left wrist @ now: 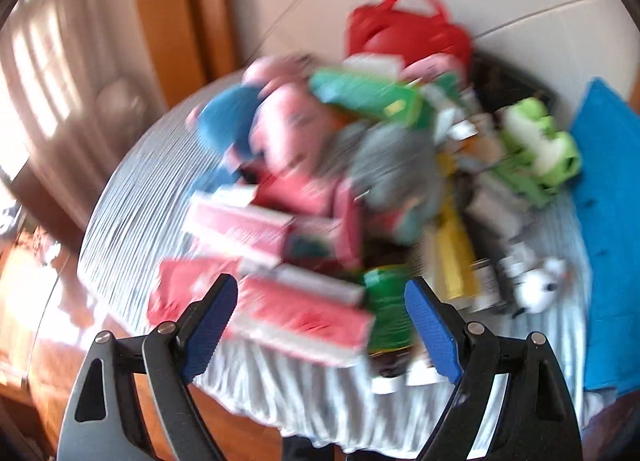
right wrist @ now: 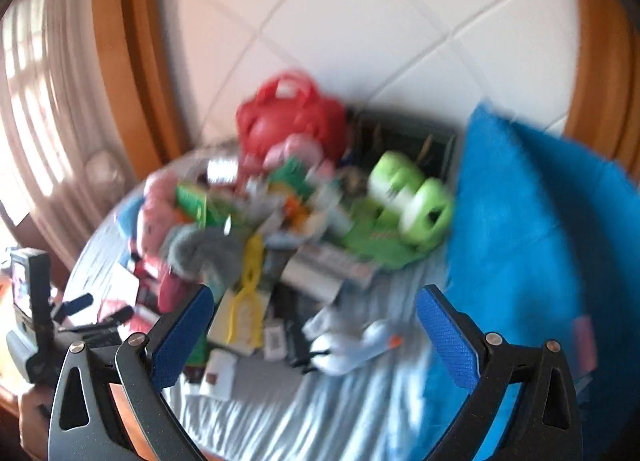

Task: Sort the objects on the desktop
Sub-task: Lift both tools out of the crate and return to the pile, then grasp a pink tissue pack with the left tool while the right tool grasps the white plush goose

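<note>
Both views motion-blurred. Left gripper point(left wrist: 321, 325) at bottom of frame, jaws wide, nothing between pads; red-and-white boxes point(left wrist: 280, 309) lie beyond its tips. Right gripper point(right wrist: 315, 335) at bottom of frame, jaws wide, empty; white plush toy point(right wrist: 348, 345) beyond. Pile of objects point(right wrist: 280, 221) at frame centre on striped cloth point(right wrist: 320, 413): grey plush point(left wrist: 384, 169), green toy point(right wrist: 412, 197), yellow item point(right wrist: 250, 293). Blue cloth point(right wrist: 532, 229) at right. Red bag point(right wrist: 292, 117) farthest, against tiled wall point(right wrist: 360, 21).
</note>
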Demonstrator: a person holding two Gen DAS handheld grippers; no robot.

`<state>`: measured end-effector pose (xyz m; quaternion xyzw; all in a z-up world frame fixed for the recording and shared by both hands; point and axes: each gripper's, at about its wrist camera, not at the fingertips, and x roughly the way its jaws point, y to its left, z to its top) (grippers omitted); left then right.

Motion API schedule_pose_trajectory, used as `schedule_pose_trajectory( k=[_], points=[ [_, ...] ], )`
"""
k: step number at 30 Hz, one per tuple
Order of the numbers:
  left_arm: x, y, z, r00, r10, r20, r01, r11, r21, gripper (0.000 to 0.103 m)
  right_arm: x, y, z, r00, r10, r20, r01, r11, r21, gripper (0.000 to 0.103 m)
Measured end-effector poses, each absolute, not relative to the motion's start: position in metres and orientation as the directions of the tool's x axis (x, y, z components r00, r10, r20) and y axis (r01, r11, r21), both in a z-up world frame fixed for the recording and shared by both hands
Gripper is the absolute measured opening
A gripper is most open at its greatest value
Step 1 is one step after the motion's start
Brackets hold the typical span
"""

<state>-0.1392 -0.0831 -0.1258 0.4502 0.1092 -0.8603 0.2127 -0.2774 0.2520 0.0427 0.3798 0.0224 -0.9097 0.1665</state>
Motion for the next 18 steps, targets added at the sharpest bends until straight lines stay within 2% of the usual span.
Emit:
schedule_pose_trajectory(
  k=[3, 11, 18],
  points=[
    [-0.134, -0.105, -0.146, -0.449, -0.235, -0.862, 0.519, -0.854, -0.037, 0.086, -0.293, 0.239, -0.003, -0.591, -0.260, -0.764, 0.303, -0.949, 0.088, 0.103],
    [-0.141, -0.125, -0.183, -0.374, -0.130, -0.918, 0.635, -0.757, -0.152, 0.086, -0.332, 0.237, -0.113, -0.451, -0.088, -0.888, 0.280, -0.959, -0.047, 0.103],
    [-0.167, -0.119, -0.210, -0.292, -0.147, -0.945, 0.693, -0.714, -0.103, 0.086, -0.350, 0.237, -0.159, -0.370, -0.066, -0.927, 0.301, -0.952, -0.052, 0.103]
  ],
)
